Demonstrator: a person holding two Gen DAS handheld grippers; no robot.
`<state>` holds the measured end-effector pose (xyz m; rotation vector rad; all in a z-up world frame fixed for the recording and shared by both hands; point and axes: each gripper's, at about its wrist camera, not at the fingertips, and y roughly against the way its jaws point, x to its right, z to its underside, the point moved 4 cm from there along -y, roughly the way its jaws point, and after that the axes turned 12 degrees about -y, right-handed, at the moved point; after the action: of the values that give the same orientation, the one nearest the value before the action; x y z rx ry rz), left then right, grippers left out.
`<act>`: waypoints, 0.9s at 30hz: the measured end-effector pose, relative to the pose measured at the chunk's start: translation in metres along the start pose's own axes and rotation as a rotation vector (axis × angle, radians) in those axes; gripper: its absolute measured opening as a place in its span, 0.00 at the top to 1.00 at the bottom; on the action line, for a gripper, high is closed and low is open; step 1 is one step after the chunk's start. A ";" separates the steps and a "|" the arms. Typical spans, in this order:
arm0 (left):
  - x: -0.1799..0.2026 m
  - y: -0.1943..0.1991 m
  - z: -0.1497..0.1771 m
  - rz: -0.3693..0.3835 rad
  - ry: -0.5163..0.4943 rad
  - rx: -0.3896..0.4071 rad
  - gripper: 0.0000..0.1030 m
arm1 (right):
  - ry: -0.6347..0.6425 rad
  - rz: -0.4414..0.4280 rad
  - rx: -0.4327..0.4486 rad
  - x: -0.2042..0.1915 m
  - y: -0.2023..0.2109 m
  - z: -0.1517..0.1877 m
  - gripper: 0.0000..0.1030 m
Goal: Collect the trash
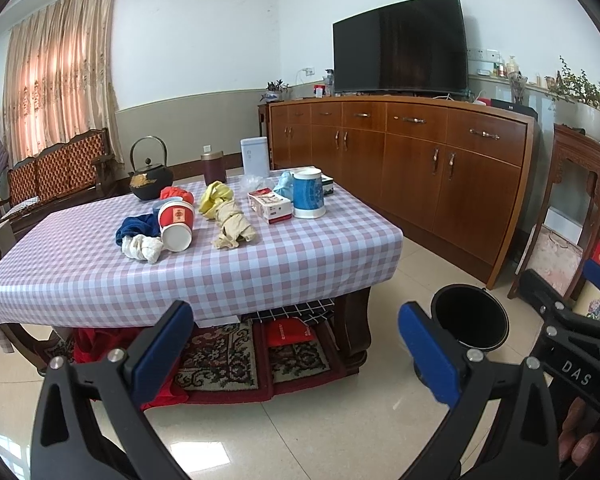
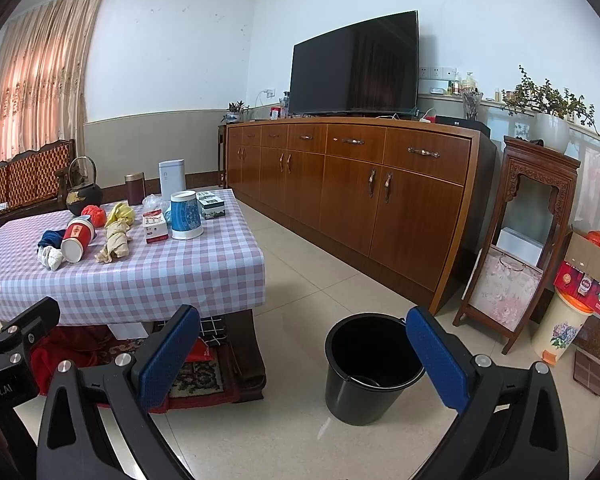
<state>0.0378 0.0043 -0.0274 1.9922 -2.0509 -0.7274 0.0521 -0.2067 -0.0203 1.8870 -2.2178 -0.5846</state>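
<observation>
Risk was overreach: both grippers [image 1: 296, 344] [image 2: 304, 352] gaped wide, empty; cup [image 1: 175, 225] far ahead on table [image 1: 260, 264], bucket [image 2: 370, 372] near right.

Table cloth [image 1: 260, 264] – pink, white checks. Round plastic bucket [image 2: 370, 372] – black. Tipped paper cup [image 1: 176, 222] – red, white bottom. Crumpled paper wad [image 1: 232, 224] – tan. Tall mug [image 1: 309, 194] – blue, white. Iron teapot [image 1: 151, 182] – black, gold mark. Gripper pads [image 1: 164, 344] – blue; arms black. Wooden cabinet [image 2: 380, 192] – brown. Curtain [image 1: 56, 76] – pinkish, flower pattern.
</observation>
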 end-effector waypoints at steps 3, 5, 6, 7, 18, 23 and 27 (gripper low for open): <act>-0.001 0.000 0.001 -0.002 0.003 0.002 0.00 | -0.001 0.000 0.002 0.000 0.000 0.000 0.00; -0.001 0.000 0.002 -0.002 0.002 0.002 0.00 | -0.001 0.000 0.002 0.000 0.000 0.000 0.00; -0.001 0.000 0.001 -0.003 0.002 0.002 0.00 | -0.001 0.001 0.003 0.001 0.001 0.000 0.00; -0.001 0.000 0.001 0.000 0.002 0.001 0.00 | -0.002 0.000 0.003 0.001 0.001 0.000 0.00; -0.003 -0.001 0.003 -0.006 0.010 -0.006 0.00 | 0.002 -0.002 0.000 0.000 0.000 -0.001 0.00; -0.003 -0.002 0.003 -0.007 0.010 -0.006 0.00 | 0.002 -0.003 0.001 -0.002 0.000 -0.002 0.00; -0.004 -0.001 0.002 -0.008 0.011 -0.007 0.00 | 0.003 -0.002 0.003 -0.002 0.000 -0.002 0.00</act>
<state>0.0381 0.0084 -0.0290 1.9970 -2.0323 -0.7226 0.0535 -0.2050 -0.0186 1.8906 -2.2163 -0.5790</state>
